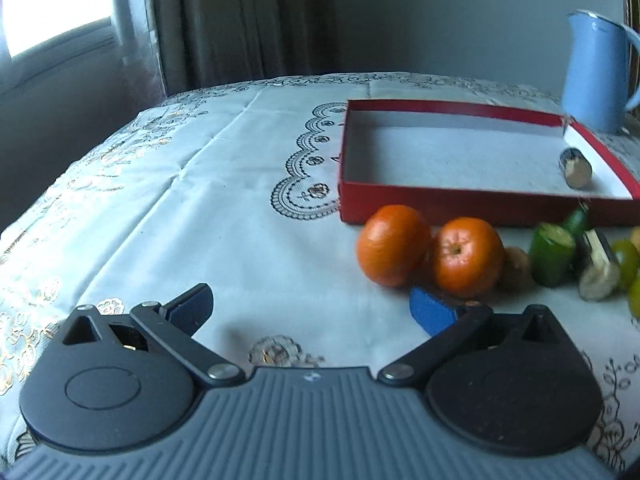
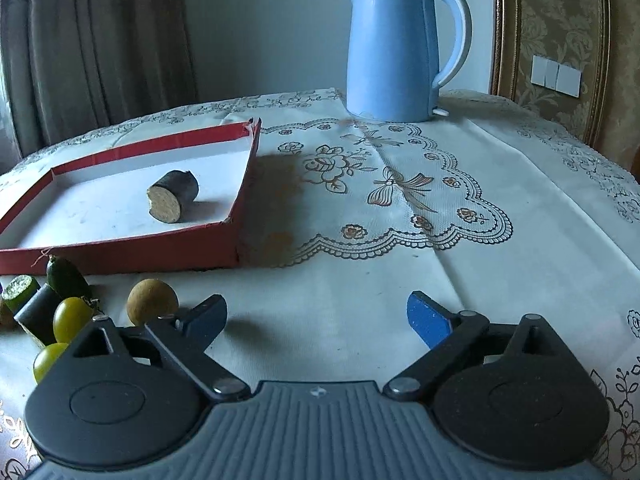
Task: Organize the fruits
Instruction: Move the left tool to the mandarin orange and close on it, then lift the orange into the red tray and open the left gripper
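The left gripper [image 1: 312, 312] is hovering low over the tablecloth [image 1: 248, 216] with its jaws spread wide and nothing between them; its right fingertip is sitting just in front of two oranges [image 1: 430, 254] that are touching each other. The right gripper [image 2: 318, 316] is likewise standing wide apart and holding nothing, above a bare patch of cloth. A red box [image 2: 120, 254] with a white inside is lying on the table, and one dark cut piece [image 2: 173, 196] is resting inside it near the right wall. The remaining fruit is sitting outside, along the box's front wall: the oranges, a green cut piece [image 1: 552, 254], small yellow-green round fruits [image 2: 72, 320] and a brown round fruit [image 2: 152, 302]. A blue kettle [image 2: 394, 52] is standing upright behind the box.
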`<state>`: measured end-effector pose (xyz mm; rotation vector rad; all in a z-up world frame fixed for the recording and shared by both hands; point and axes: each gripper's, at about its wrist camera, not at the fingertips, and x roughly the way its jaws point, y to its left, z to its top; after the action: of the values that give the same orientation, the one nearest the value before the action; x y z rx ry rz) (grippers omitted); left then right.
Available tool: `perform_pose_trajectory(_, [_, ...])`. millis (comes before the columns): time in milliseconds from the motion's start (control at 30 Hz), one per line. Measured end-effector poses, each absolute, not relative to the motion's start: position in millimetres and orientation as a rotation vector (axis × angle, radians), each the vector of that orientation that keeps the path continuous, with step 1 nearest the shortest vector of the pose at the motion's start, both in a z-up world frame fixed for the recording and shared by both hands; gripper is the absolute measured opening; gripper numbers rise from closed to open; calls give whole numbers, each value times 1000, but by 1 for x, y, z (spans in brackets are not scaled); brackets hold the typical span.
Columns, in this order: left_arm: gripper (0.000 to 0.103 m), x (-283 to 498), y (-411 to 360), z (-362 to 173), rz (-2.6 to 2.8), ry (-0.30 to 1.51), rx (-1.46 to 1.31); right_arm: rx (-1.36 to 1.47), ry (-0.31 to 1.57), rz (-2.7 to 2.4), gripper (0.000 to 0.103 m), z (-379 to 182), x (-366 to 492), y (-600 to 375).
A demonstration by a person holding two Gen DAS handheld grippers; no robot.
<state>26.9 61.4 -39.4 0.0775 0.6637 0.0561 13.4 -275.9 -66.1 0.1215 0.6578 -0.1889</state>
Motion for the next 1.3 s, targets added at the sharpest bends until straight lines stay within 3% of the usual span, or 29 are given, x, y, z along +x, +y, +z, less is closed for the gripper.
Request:
perform_pose_trajectory(533, [103,61,62,-42,-26,635,89,99,667,-194,99,-67,15,-272])
perform_pose_trajectory(600, [98,63,66,-44,-46,653,61,99,667,-194,99,-67,15,-273])
perform_pose_trajectory(633, [89,63,66,-45,-54,658,56,99,667,-194,99,-67,15,-272])
perform_pose_trajectory(800, [77,59,65,-44,-72,638,65,99,667,-194,99,-67,15,-272])
perform_pose_trajectory(967, [40,52,61,-42,-117,606,69,99,667,-194,99,-67,15,-272])
perform_pose_trajectory(1300, [40,45,63,-40,-94,587,52,99,666,-193,99,-67,16,-272])
